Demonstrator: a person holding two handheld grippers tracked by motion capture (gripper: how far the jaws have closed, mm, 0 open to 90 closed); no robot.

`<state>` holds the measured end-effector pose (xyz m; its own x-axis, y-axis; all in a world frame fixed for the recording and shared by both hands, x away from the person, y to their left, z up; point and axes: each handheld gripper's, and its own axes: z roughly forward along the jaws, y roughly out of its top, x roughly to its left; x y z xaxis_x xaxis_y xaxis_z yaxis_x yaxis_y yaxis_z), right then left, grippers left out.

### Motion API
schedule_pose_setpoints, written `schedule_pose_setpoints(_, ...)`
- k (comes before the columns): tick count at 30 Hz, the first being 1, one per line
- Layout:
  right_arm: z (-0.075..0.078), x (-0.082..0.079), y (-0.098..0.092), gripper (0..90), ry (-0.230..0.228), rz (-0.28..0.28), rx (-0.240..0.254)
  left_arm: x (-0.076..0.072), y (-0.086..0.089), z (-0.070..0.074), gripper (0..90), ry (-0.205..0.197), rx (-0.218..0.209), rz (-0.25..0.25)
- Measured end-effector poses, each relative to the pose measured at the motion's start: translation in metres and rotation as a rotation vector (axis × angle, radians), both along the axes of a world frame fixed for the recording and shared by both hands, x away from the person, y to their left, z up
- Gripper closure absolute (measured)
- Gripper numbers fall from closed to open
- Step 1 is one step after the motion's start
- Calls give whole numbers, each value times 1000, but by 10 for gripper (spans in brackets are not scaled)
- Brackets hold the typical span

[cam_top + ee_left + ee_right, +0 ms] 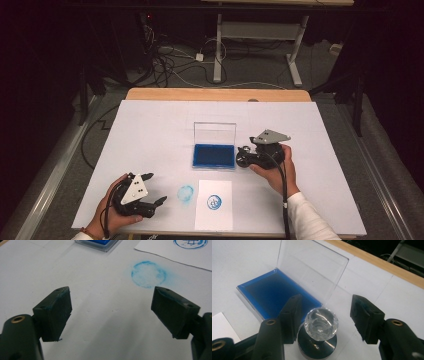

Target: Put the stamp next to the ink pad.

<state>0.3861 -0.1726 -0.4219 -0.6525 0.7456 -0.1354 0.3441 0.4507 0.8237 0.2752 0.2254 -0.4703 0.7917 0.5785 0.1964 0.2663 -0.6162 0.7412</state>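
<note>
Blue ink fills the open ink pad [213, 155], which sits near the middle of the white table [150, 130] with its clear lid [312, 272] standing upright along its far edge. Just right of the pad stands a stamp [320, 326] with a faceted clear knob on a dark round base, upright on the table. The right gripper [246, 156] is beside the pad's right edge, and in the right gripper view its jaws stand apart on either side of the knob: one pad looks close to the glass, the other well clear of it, so nothing is pinched.

Nearer the person lies a white sheet of paper [215, 210] bearing a round blue stamp print [214, 202]. Just left of the paper a paler blue ring of ink [148, 274] marks the table itself.

The left gripper [153, 189] rests at the near left of the table in the person's left hand [112, 210], its jaws spread wide with only bare table between them, pointing toward the smudged ring. The right hand [277, 172] holds its gripper from the near side.
</note>
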Motion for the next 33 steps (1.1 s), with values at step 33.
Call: schedule_pose_setpoints(33,14,-10,4,175,-68,-18,30,1,1,0,165,3,-4,1)
